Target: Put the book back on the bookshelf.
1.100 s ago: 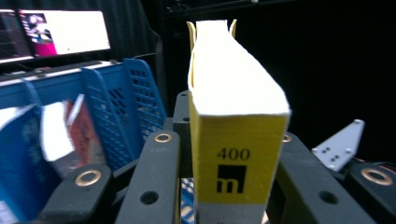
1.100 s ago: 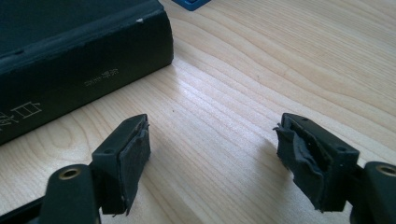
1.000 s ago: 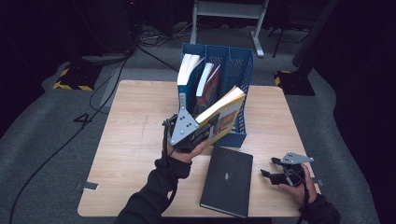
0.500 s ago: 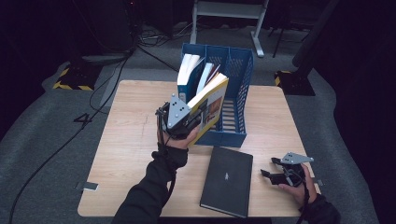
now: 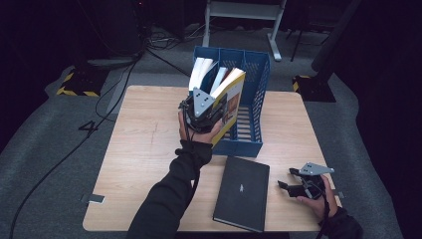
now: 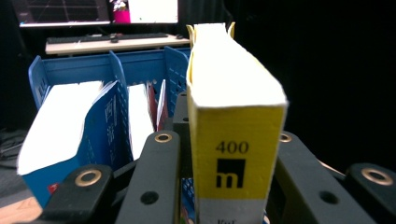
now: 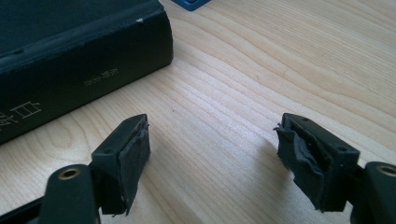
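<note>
- Left gripper: jaws clamped on the spine end of the yellow book, held upright above the blue file rack at the far side of the table.
- Rack's left slots hold a blue book and white-paged volumes.
- Right gripper: jaws spread wide with nothing between them, low over the table's near right.
- Black book: flat on the table, just left of the right gripper.

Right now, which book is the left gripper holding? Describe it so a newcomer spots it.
Start at the blue rack at the table's far edge. At its near side the left gripper clamps the yellow book, lifted above the slots. Its yellow cover, with 400 on the spine, sets it apart from the blue book.
</note>
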`<control>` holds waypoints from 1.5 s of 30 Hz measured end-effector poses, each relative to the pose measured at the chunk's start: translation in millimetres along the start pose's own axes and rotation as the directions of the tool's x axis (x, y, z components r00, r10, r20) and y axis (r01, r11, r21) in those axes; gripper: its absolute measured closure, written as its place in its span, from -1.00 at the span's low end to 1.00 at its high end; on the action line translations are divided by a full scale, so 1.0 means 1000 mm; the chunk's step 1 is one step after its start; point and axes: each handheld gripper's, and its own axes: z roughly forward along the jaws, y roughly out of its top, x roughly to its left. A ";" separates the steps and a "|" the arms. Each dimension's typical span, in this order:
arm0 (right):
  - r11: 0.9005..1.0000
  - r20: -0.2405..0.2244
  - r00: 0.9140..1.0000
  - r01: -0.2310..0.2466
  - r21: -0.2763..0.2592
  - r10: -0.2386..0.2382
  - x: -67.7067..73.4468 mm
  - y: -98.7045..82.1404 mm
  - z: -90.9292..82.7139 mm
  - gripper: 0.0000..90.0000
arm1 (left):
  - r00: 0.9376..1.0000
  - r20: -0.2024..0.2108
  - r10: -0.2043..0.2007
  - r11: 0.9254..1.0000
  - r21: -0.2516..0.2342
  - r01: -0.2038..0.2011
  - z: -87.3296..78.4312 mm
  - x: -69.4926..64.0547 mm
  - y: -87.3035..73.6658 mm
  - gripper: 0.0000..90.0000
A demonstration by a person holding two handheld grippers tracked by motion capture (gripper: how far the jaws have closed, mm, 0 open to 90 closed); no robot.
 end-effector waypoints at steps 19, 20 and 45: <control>1.000 -0.005 1.000 -0.003 0.000 0.003 0.000 -0.001 0.000 -0.43 | 0.994 -0.108 0.007 0.999 0.047 -0.002 0.024 -0.007 0.009 0.67; 1.000 -0.005 1.000 -0.003 0.000 0.003 0.000 -0.001 0.000 -0.43 | 0.994 -0.110 0.019 0.999 0.046 -0.014 0.022 -0.007 0.009 0.67; 1.000 0.024 1.000 0.015 -0.004 -0.015 0.004 0.000 -0.001 -0.44 | 0.988 -0.152 -0.005 0.998 0.058 0.014 0.081 -0.005 0.013 0.68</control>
